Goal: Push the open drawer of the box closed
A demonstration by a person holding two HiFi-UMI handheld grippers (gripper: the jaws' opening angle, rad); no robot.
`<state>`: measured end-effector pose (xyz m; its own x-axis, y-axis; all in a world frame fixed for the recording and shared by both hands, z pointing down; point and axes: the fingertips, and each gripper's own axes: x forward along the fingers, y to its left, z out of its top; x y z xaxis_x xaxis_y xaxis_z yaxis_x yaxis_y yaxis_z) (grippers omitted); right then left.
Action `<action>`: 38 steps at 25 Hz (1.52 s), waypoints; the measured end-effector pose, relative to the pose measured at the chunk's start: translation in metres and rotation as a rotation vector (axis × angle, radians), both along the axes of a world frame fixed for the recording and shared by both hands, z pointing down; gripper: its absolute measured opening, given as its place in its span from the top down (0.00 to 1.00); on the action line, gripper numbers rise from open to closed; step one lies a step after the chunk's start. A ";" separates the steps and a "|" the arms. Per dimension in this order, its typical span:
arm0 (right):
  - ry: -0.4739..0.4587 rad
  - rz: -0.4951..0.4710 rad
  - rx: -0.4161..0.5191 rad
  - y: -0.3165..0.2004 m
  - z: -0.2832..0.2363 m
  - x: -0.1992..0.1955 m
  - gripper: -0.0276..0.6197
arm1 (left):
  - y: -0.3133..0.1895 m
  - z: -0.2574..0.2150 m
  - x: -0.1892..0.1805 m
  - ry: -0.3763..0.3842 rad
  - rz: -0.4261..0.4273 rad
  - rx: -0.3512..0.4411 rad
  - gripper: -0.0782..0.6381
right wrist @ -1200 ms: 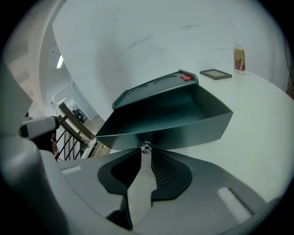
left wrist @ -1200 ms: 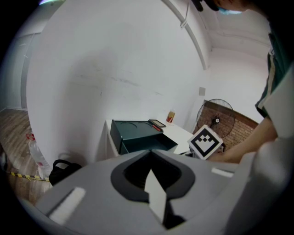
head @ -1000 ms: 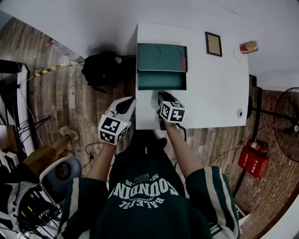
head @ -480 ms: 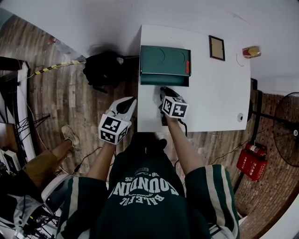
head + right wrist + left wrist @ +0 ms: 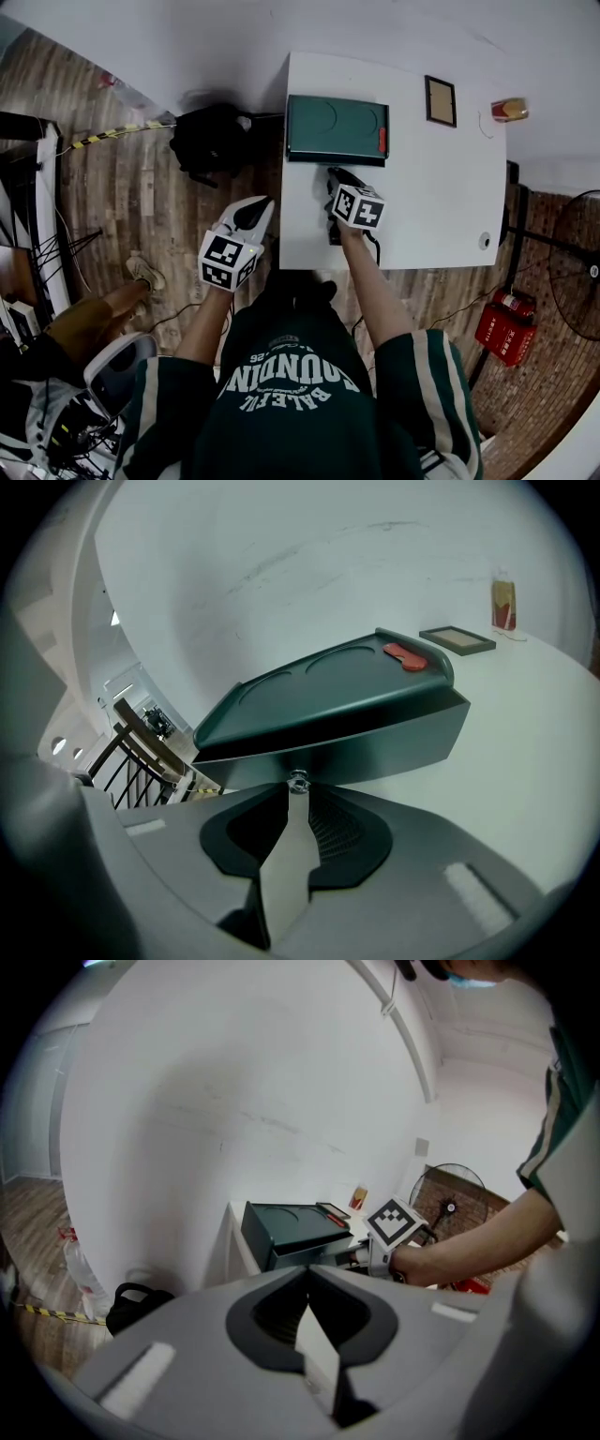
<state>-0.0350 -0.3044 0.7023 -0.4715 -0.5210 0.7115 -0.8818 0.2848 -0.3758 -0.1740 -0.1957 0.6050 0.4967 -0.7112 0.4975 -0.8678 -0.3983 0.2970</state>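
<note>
Now green box (image 5: 337,129) seen at rear of white table (image 5: 441,206), drawer (image 5: 375,747) about flush with it. Right gripper (image 5: 335,175), jaws together, set against drawer knob (image 5: 298,781). Left gripper (image 5: 255,211) held closed, beside table edge.

frame (image 5: 440,100) | can (image 5: 509,110) (red-yellow) | black bag (image 5: 208,141) | red crate (image 5: 503,328)

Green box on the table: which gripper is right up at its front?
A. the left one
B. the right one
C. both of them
B: the right gripper has its tips at the little knob on the green box, while the left gripper is off beside the table.
</note>
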 end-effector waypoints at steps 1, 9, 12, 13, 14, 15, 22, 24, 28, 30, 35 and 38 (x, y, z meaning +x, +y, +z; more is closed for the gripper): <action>0.001 -0.001 0.002 -0.002 0.000 0.000 0.85 | 0.000 0.000 -0.001 -0.001 -0.002 -0.001 0.82; -0.001 0.008 0.013 -0.016 0.000 -0.003 0.85 | 0.000 0.005 -0.006 0.002 -0.010 -0.012 0.82; -0.007 0.009 0.013 -0.018 0.000 -0.004 0.85 | -0.001 0.004 -0.007 0.001 -0.011 -0.013 0.82; -0.016 0.010 0.013 -0.019 0.000 -0.004 0.85 | -0.001 0.004 -0.007 0.000 -0.012 -0.013 0.82; -0.026 0.010 0.014 -0.019 0.000 -0.005 0.85 | -0.001 0.004 -0.008 -0.002 -0.013 -0.013 0.82; -0.036 0.008 0.015 -0.019 0.000 -0.005 0.85 | -0.001 0.004 -0.009 -0.002 -0.014 -0.013 0.82; -0.006 -0.016 0.052 -0.019 -0.003 -0.006 0.85 | 0.001 0.005 -0.009 -0.012 -0.009 -0.018 0.82; -0.009 -0.035 0.050 -0.012 -0.005 -0.007 0.84 | 0.001 0.005 -0.007 -0.017 -0.006 -0.013 0.82; -0.023 -0.087 0.051 0.009 -0.014 -0.003 0.84 | -0.006 -0.003 -0.014 -0.023 -0.044 0.006 0.82; -0.029 -0.116 0.078 0.018 -0.024 0.003 0.84 | -0.009 -0.011 -0.013 -0.023 -0.056 0.017 0.82; -0.047 -0.196 0.169 0.033 -0.060 0.012 0.94 | -0.014 -0.034 -0.003 -0.038 -0.080 0.062 0.82; -0.011 -0.239 0.233 0.040 -0.081 0.022 0.95 | -0.016 -0.049 0.006 -0.048 -0.101 0.094 0.82</action>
<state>-0.0128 -0.2644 0.6211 -0.6073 -0.5425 0.5804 -0.7757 0.5629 -0.2855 -0.1681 -0.2118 0.5562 0.3975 -0.8011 0.4475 -0.9172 -0.3324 0.2198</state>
